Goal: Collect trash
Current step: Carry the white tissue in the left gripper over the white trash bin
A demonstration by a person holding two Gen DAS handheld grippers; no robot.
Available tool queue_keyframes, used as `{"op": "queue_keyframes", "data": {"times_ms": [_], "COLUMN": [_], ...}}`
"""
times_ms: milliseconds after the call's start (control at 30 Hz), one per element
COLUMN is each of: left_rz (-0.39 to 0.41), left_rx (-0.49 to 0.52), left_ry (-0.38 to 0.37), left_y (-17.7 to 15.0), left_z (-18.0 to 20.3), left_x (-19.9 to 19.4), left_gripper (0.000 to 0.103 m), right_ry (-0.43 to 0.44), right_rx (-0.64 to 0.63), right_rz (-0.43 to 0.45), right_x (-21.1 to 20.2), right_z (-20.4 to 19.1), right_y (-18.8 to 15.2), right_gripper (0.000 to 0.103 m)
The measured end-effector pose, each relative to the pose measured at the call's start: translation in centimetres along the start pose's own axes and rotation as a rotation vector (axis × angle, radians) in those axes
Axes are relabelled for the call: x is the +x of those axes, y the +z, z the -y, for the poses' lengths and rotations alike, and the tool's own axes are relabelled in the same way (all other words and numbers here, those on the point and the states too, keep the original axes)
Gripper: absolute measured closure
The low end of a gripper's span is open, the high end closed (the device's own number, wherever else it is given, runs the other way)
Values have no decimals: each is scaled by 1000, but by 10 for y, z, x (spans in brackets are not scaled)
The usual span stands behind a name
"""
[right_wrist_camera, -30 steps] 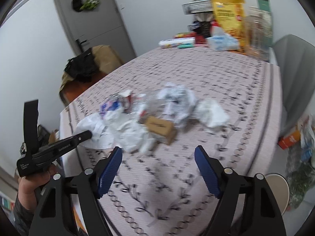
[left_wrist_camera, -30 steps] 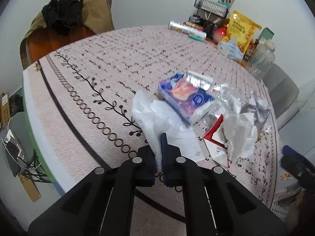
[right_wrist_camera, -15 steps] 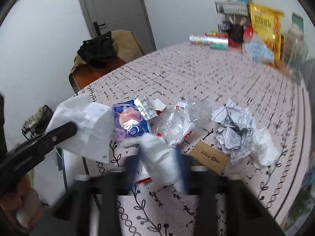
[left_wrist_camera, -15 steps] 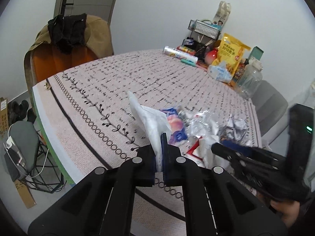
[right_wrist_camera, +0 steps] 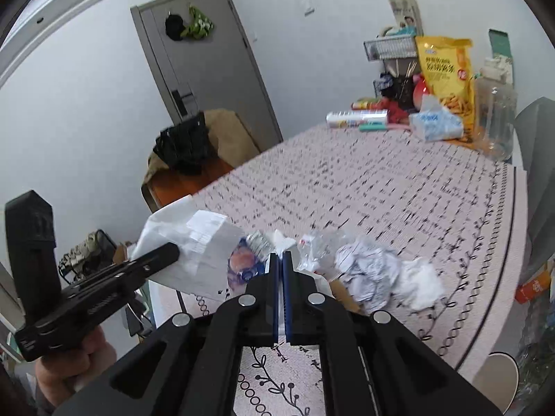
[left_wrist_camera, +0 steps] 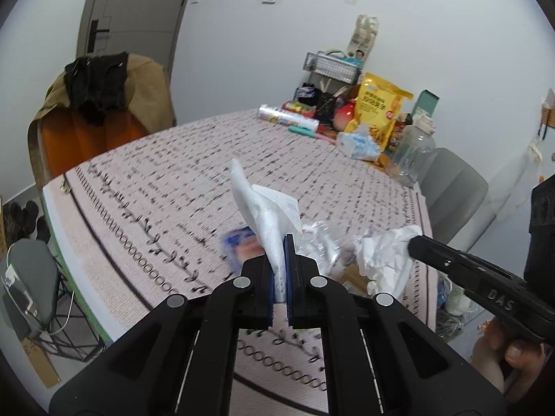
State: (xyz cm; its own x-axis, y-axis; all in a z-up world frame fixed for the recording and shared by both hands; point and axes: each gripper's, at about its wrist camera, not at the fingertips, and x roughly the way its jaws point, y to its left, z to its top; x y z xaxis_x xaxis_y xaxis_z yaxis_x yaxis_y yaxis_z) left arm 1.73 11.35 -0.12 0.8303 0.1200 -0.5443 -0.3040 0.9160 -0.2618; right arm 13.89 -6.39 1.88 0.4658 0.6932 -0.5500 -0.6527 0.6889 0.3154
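White paper is now hanging from both of your tools. Your left gripper is pinching a thin white sheet, jaws pressed together on it, and it has lifted that sheet clear of the table; a second ago the sheet was still lying on the cloth. Your right gripper, which was spread wide a second ago, is now pressed together on a crumpled white tissue, seen best from the left camera, and is carrying it above the pile.

That is leaving the rest of the trash still lying on the table beside the tissue: the blue wrapper, the clear plastic, the crumpled lined paper and the white wad next to it. No bin is showing in either view, so you are probably needing to carry both pieces off before returning to the pile.
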Motion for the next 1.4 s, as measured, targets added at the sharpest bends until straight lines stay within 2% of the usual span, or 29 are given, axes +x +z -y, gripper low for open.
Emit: {"op": "queue_keyframes", "data": {"times_ms": [233,400,967,1400], "left_rz": [13,6,-62,-175], "left_rx": [69,112,273,398], "left_ry": [-67,-120,-320,-434], "left_y": [10,11,-2,-33], "left_z": [42,75,199,298], "left_x": [3,13,46,78], "left_gripper": [97,97,97,97], "right_ry": [-73,-154,-463,-564], "right_rx": [26,74,277,449], "right_rz": [74,87,136,136], "right_x": [-42,-62,-142,-172], "right_z": [26,60,179,263], "right_y": [4,-2,-50,-98], "right_gripper": [100,100,100,100]}}
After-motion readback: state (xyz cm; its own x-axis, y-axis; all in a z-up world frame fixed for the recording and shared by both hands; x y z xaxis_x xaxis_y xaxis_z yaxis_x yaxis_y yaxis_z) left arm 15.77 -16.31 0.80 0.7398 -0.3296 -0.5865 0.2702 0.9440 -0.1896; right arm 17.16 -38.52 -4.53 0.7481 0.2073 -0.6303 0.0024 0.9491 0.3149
